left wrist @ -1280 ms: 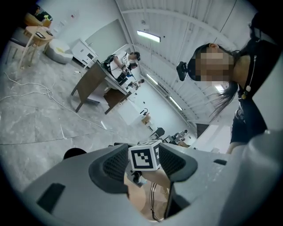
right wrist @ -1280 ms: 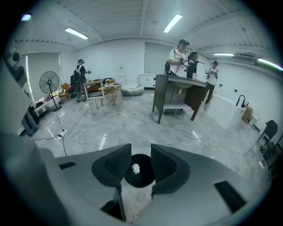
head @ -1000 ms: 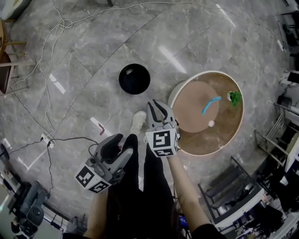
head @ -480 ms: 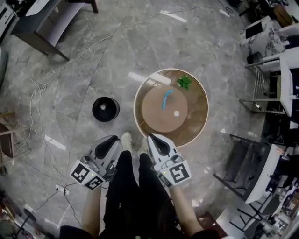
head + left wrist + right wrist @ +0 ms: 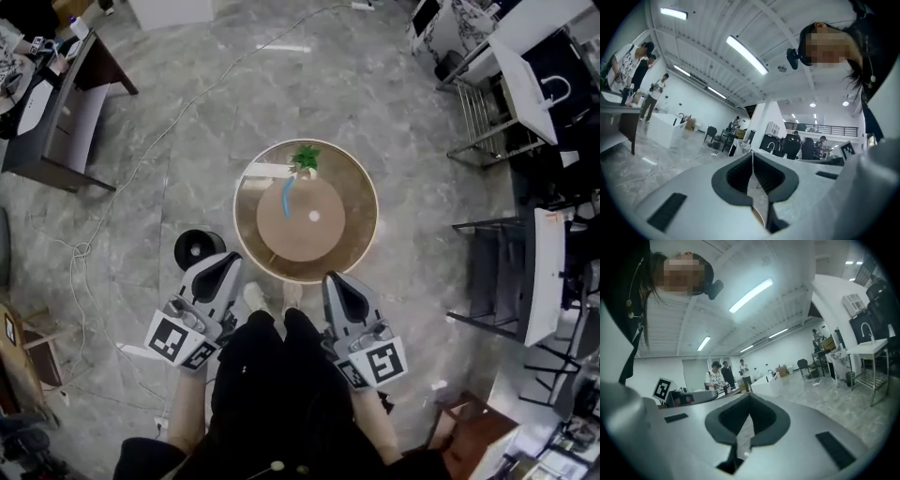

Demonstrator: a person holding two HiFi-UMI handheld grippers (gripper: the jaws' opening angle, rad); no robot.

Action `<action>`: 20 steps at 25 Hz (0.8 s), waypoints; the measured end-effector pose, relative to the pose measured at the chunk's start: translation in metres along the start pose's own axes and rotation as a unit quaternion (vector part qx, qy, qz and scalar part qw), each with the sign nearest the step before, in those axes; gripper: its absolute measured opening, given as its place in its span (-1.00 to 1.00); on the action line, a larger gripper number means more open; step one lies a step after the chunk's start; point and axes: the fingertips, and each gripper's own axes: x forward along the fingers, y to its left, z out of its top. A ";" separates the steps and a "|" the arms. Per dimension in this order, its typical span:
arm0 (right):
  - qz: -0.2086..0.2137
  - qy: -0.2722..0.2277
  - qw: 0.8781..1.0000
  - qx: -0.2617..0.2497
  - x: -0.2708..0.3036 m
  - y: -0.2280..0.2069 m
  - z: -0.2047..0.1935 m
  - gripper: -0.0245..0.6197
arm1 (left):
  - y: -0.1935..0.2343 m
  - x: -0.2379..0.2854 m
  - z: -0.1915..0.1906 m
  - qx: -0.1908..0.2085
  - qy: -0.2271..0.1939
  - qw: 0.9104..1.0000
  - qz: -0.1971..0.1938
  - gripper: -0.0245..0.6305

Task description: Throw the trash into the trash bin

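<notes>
I read the blue strip (image 5: 286, 197) as lying flat on the round table (image 5: 361, 211). Its long axis runs away from me, and its far end curves toward the green piece (image 5: 305, 157) at the table's far edge. A small white ball (image 5: 313, 217) lies near the strip, on its right. The black trash bin (image 5: 197, 249) stands upright on the floor, mouth up, just left of the table.

Left gripper (image 5: 228, 265): the jaws have just been closing and now meet, with nothing between them. Right gripper (image 5: 336, 281): jaws together, also empty. I hold one on each side of my legs, both pointing toward the table.

In the head view the bin shows just beyond the left gripper's tip. The strip, green piece and ball lie ahead of both grippers, apart from them and untouched.
</notes>
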 end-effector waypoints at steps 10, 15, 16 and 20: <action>-0.061 -0.076 0.995 -0.029 -0.041 -0.021 0.064 -0.91 | -0.050 0.009 0.035 0.091 -0.024 0.995 -0.025 -0.88; -0.059 -0.083 0.994 -0.039 -0.039 -0.021 0.072 -0.91 | -0.055 0.009 0.038 0.094 -0.017 0.995 -0.026 -0.88; -0.057 -0.082 0.994 -0.039 -0.038 -0.019 0.072 -0.91 | -0.054 0.009 0.039 0.095 -0.016 0.995 -0.024 -0.88; -0.053 -0.074 0.995 -0.040 -0.035 -0.016 0.067 -0.91 | -0.049 0.009 0.040 0.089 -0.016 0.996 -0.020 -0.88</action>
